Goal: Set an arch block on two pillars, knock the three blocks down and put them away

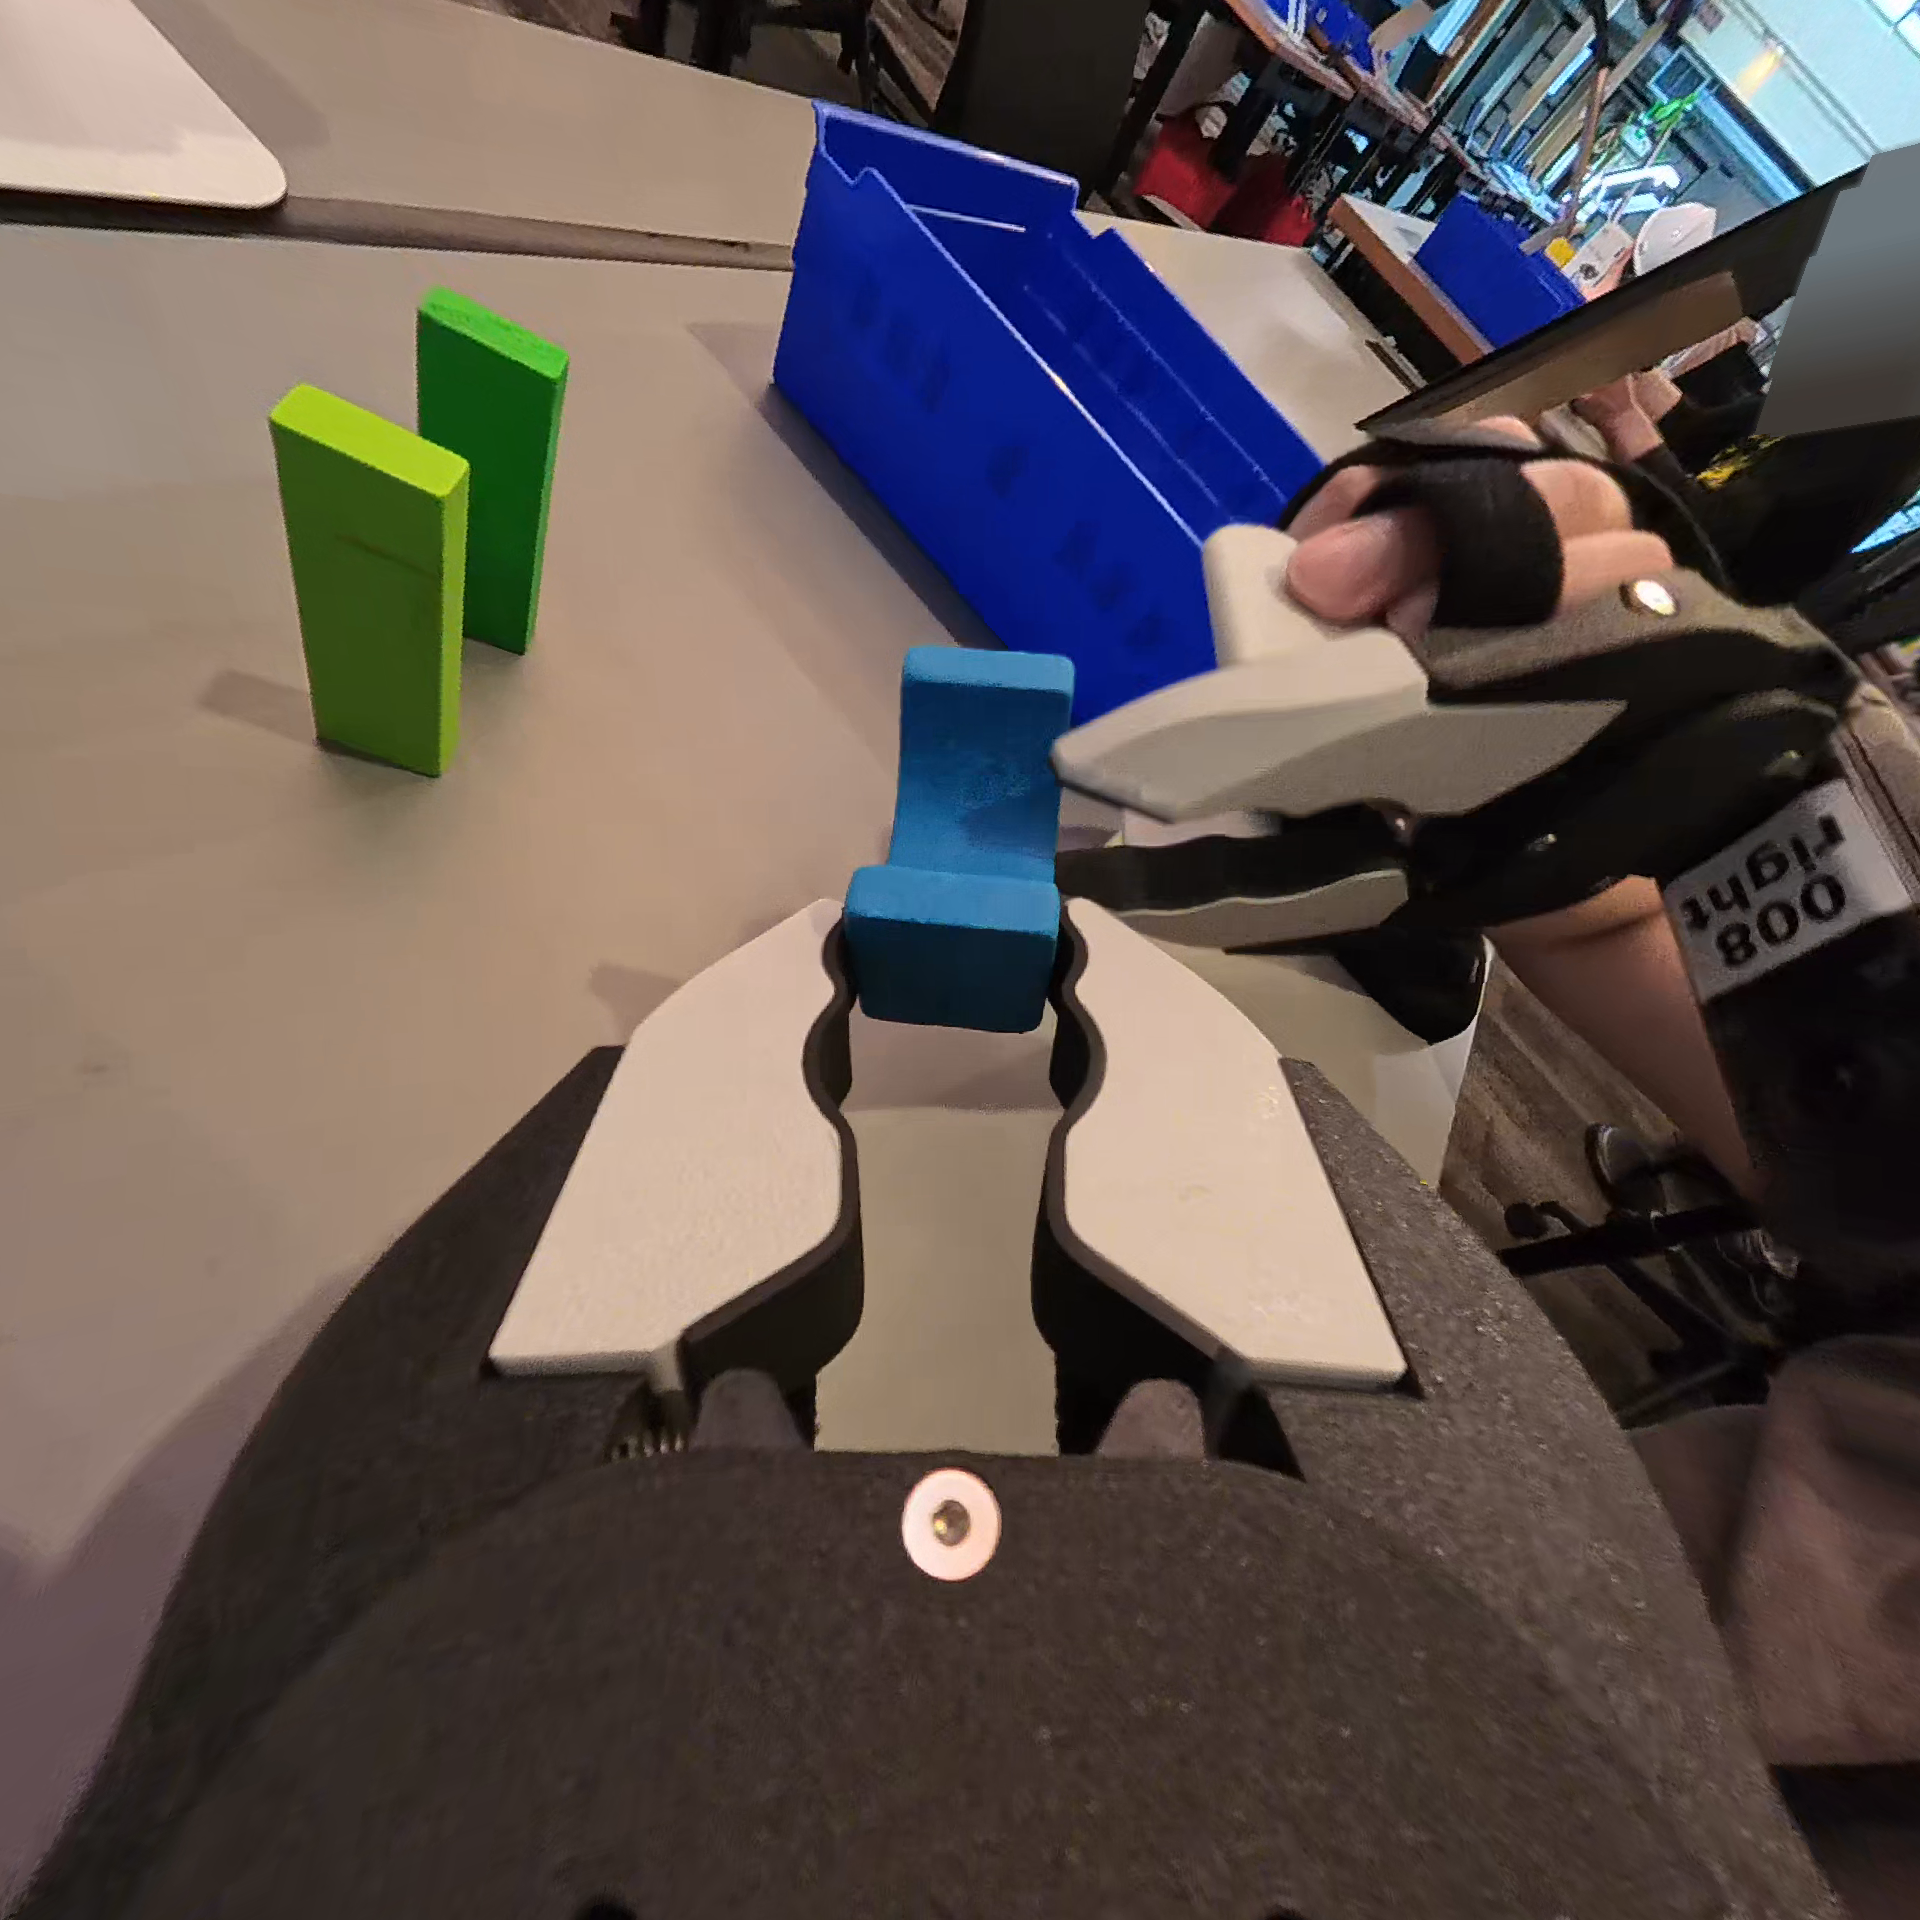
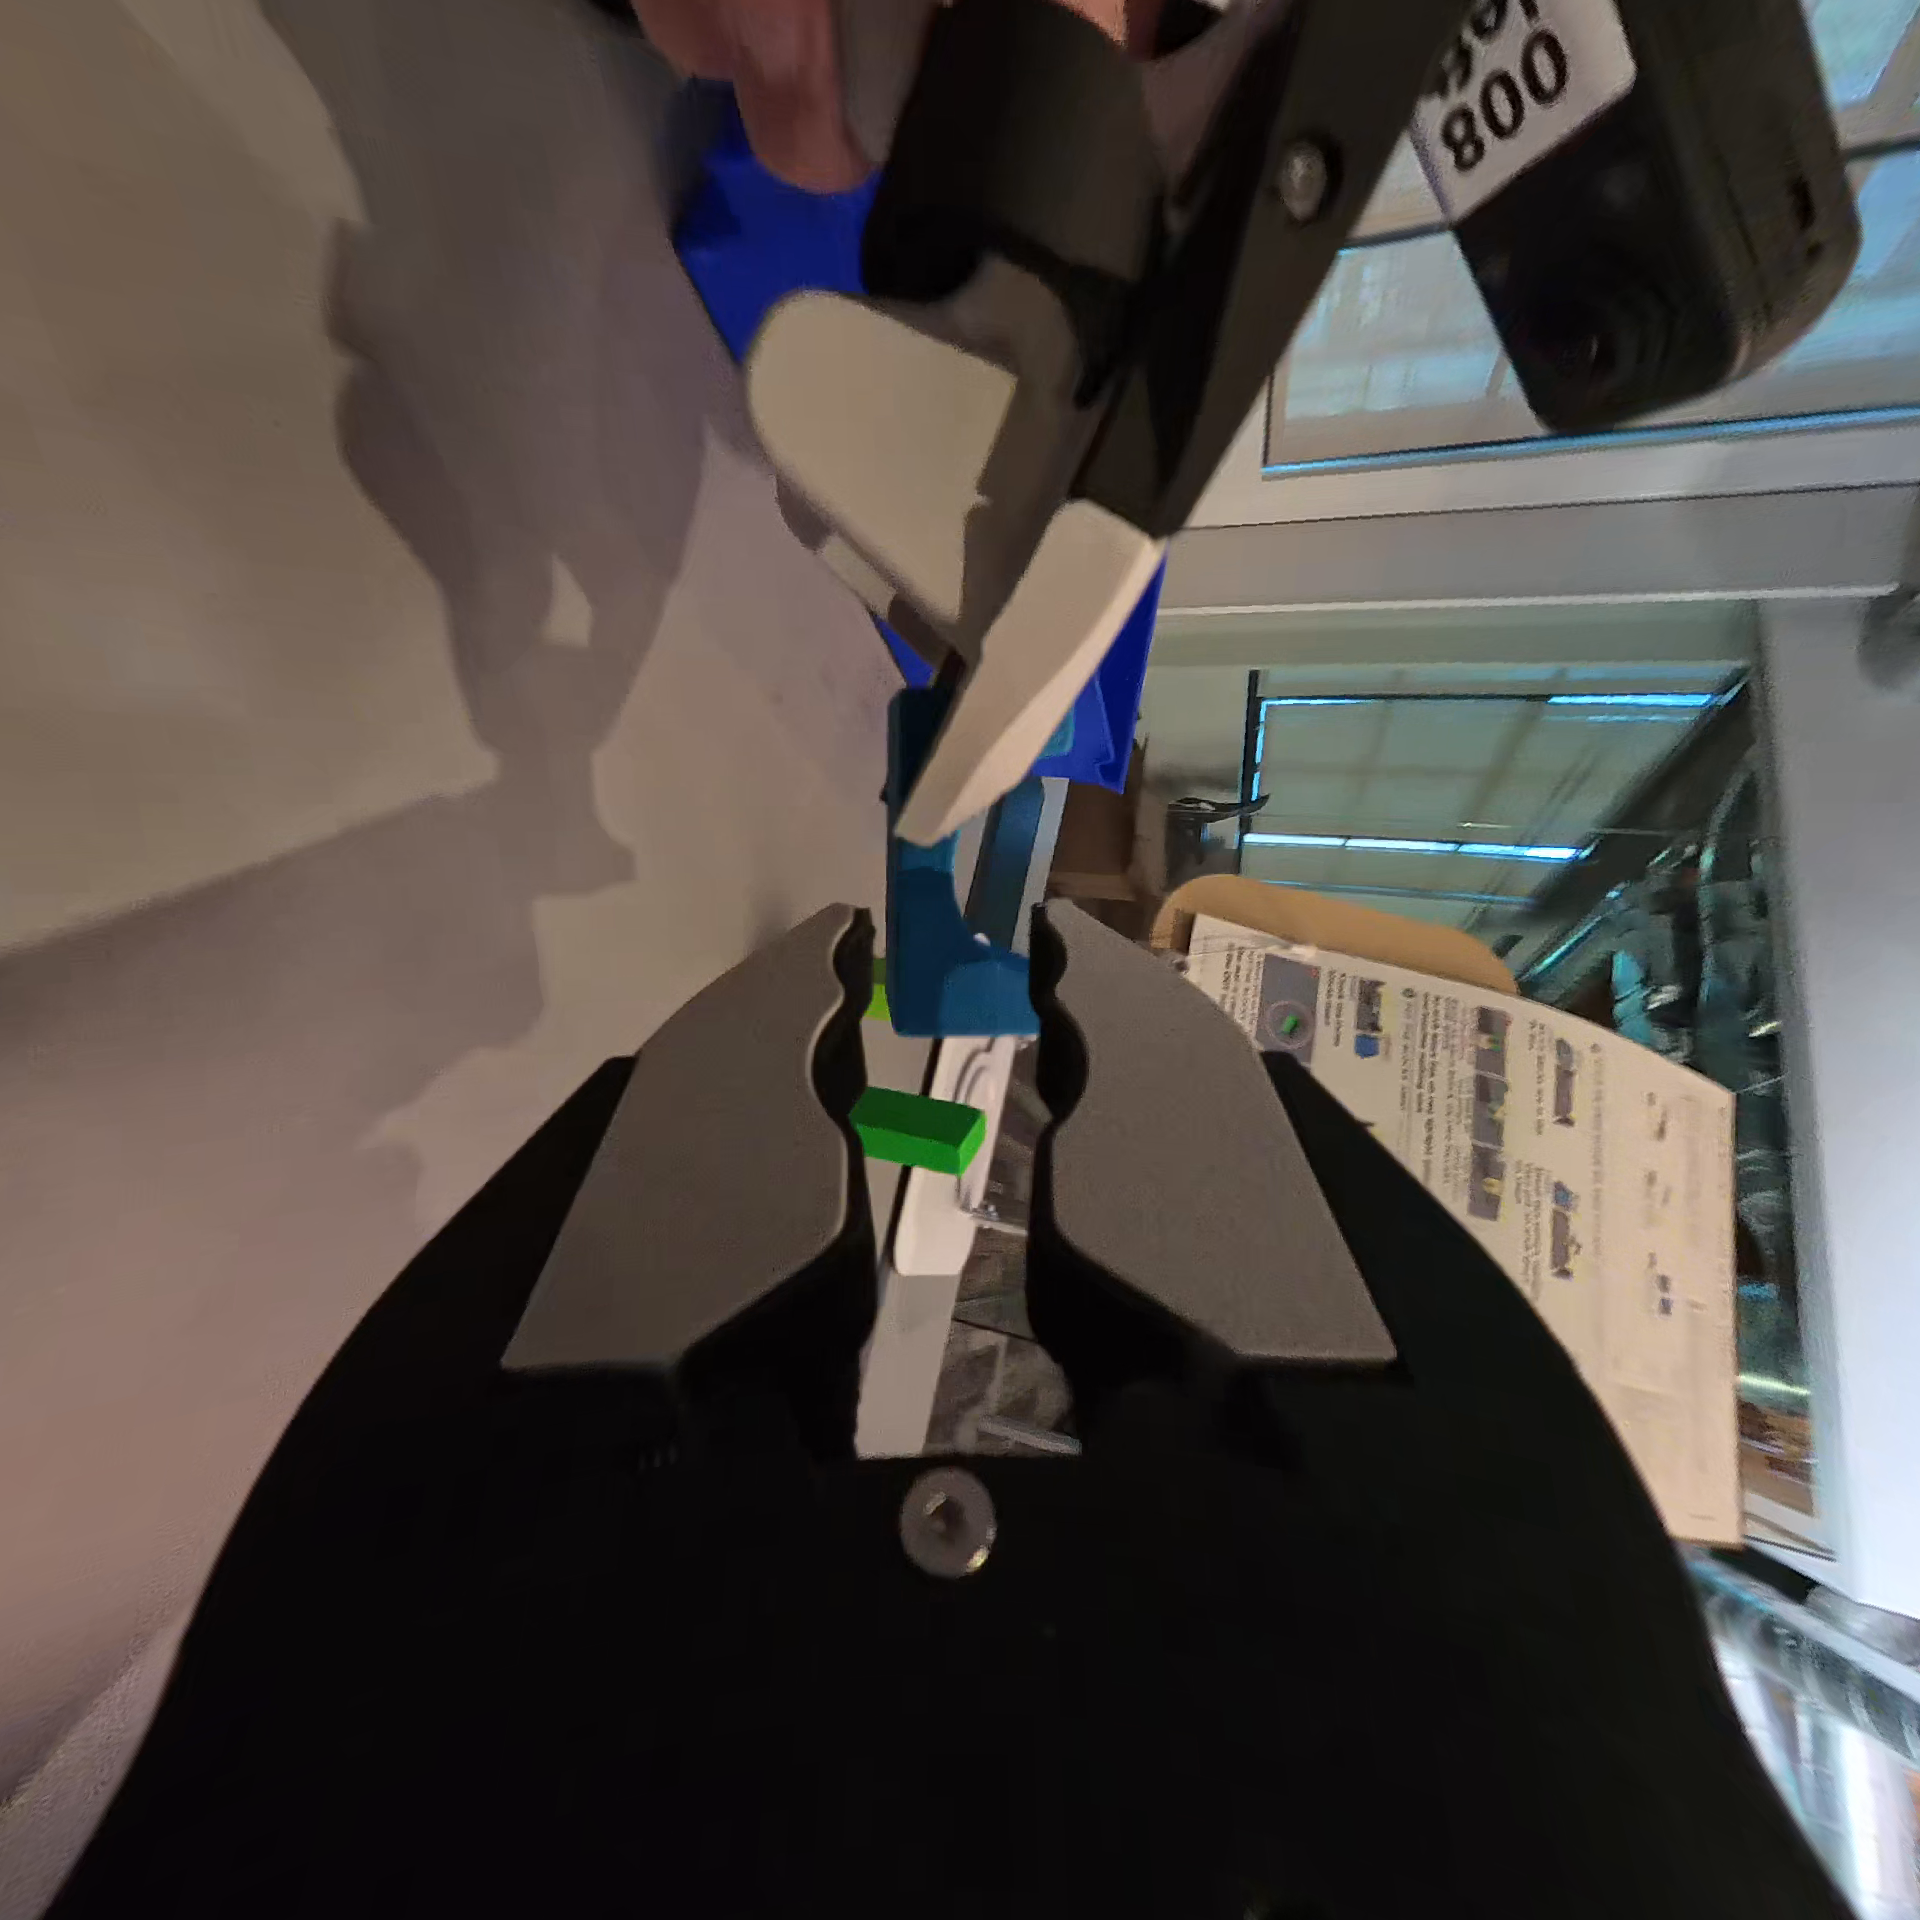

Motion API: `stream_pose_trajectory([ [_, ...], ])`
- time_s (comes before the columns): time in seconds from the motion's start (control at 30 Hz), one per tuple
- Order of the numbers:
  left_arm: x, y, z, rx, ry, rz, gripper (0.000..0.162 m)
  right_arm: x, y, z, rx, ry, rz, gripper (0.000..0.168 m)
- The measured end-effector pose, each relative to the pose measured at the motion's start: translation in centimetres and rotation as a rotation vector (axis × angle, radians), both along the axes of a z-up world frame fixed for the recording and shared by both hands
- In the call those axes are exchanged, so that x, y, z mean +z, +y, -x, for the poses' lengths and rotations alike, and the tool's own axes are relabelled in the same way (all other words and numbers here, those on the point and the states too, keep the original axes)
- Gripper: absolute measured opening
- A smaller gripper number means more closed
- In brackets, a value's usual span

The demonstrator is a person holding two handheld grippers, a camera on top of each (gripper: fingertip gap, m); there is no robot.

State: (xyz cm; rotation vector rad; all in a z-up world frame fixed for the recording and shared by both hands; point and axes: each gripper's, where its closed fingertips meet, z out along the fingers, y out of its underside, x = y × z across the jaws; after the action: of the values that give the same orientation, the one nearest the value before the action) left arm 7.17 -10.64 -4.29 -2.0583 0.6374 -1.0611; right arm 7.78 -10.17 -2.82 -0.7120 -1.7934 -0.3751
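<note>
While your left gripper [image 1: 951, 914] clamps the one blue arch block [image 1: 961, 831] above the table [image 1: 208, 935], only the left view shows both green pillars [image 1: 379, 577] upright w/ one blue bin [image 1: 997, 416]; right gripper [image 2: 945, 935] pinches the arch's other end.

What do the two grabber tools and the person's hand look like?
Both the left gripper and the right gripper have black bodies, pale grey curved fingers with wavy black inner edges, and a round screw. Each carries a white label. The hand wears a black fingerless glove.
</note>
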Motion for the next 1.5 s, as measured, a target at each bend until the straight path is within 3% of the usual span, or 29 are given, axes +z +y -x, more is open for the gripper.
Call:
stream_pose_trajectory([
  [0.27, -1.1, 0.8, 0.0, 0.048, 0.049, 0.017, 0.035, -2.2, 1.0, 0.9, -0.092, -0.129, -0.043, 0.021],
  [0.57, -1.6, 1.5, 0.3, 0.09, 0.056, 0.016, 0.035, -2.6, 2.2, 1.0, -0.204, -0.094, -0.05, 0.013],
  [0.7, -0.4, 2.4, 2.3, 0.167, 0.056, -0.064, 0.054, -3.2, 3.2, 0.2, -0.274, -0.016, 0.094, 0.012],
  [0.8, 0.0, 2.9, 3.9, 0.214, 0.075, -0.103, 0.056, -2.7, 3.8, 0.0, -0.318, 0.189, 0.335, 0.012],
  [0.93, 0.1, 2.3, 3.9, 0.182, 0.053, -0.096, 0.055, 0.7, 4.8, 0.2, -0.336, 0.673, 0.89, 0.012],
  [1.1, 1.1, 3.0, 3.3, 0.187, 0.148, -0.236, 0.072, 5.6, 5.0, 0.0, -0.191, 1.194, 1.535, 0.012],
  [1.23, 3.3, 3.4, 2.9, 0.252, 0.249, -0.418, 0.074, 6.0, 4.7, 0.3, -0.147, 1.345, 1.719, 0.012],
  [1.37, 5.0, 3.9, 2.1, 0.341, 0.302, -0.592, 0.059, 6.7, 3.5, 1.3, -0.055, 1.473, 1.956, 0.012],
  [1.5, 5.6, 3.8, 1.3, 0.357, 0.295, -0.643, 0.057, 6.8, 3.0, 1.7, -0.052, 1.59, 2.036, 0.012],
])
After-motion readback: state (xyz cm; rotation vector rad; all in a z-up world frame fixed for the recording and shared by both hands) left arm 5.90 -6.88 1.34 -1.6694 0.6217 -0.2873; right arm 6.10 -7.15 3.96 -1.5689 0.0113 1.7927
